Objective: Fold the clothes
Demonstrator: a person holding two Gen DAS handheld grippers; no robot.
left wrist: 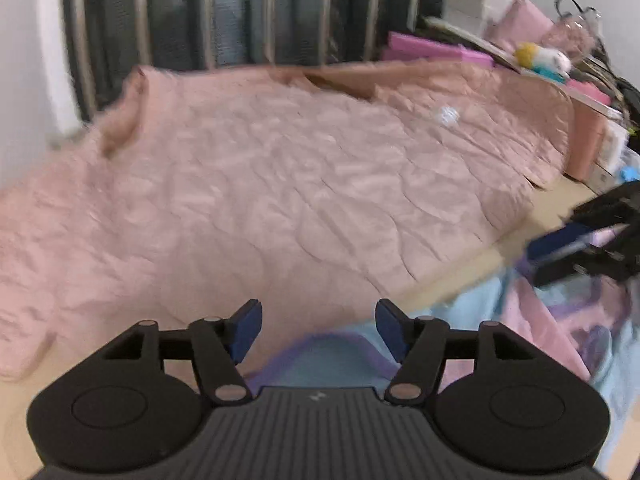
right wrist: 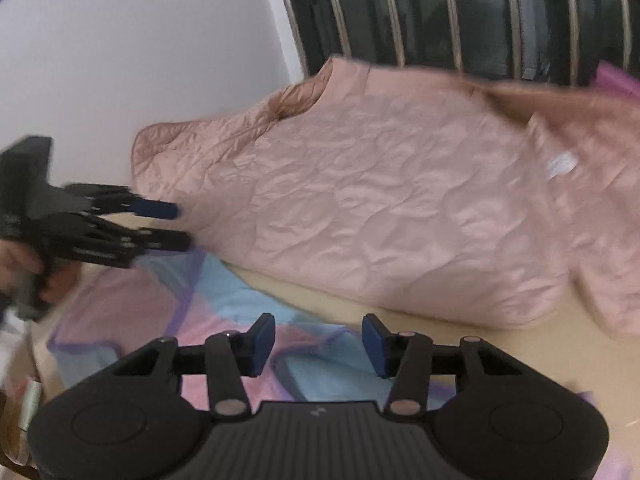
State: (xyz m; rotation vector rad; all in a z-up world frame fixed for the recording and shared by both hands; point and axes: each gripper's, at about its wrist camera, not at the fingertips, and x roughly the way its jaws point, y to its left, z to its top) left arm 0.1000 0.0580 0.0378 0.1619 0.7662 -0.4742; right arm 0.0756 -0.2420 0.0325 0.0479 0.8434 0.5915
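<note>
- Left wrist view, left part of the frame: the pink quilted jacket (left wrist: 280, 184) lies spread on the beige table (left wrist: 460, 280) and fills the left and the centre of the picture. Its collar stands up in the upper left, in front of the dark striped backrest (left wrist: 240, 12).
- Lower centre of the same view: the left gripper (left wrist: 319, 330) is released. Its two blue pads (left wrist: 247, 332) stand well apart and nothing is between them. The jacket lies just beyond the fingertips, higher in the frame, and the pads do not touch it.
- Under the left gripper and toward the lower right lies a pastel garment (left wrist: 540, 320) in light blue, pink and purple, near the front edge of the jacket.
- Right edge of this view: the right gripper (left wrist: 560, 252) comes in, blurred, above the pastel garment. From here I cannot tell whether it touches the cloth.
- Upper right: pink boxes (left wrist: 432, 50) and a small yellow and white toy (left wrist: 544, 58) stand behind the jacket.
- Right wrist view, left edge: the left gripper (right wrist: 180, 226) is seen from the side, with a hand (right wrist: 24, 264) behind it. Its fingertips are just beside the left end of the jacket (right wrist: 380, 200); touching or not is unclear because of blur.
- Lower centre: the right gripper (right wrist: 319, 346) is released too, its pads apart and empty. It hangs over the pastel garment (right wrist: 240, 300). The jacket lies further up, across a strip of bare table (right wrist: 500, 344).
</note>
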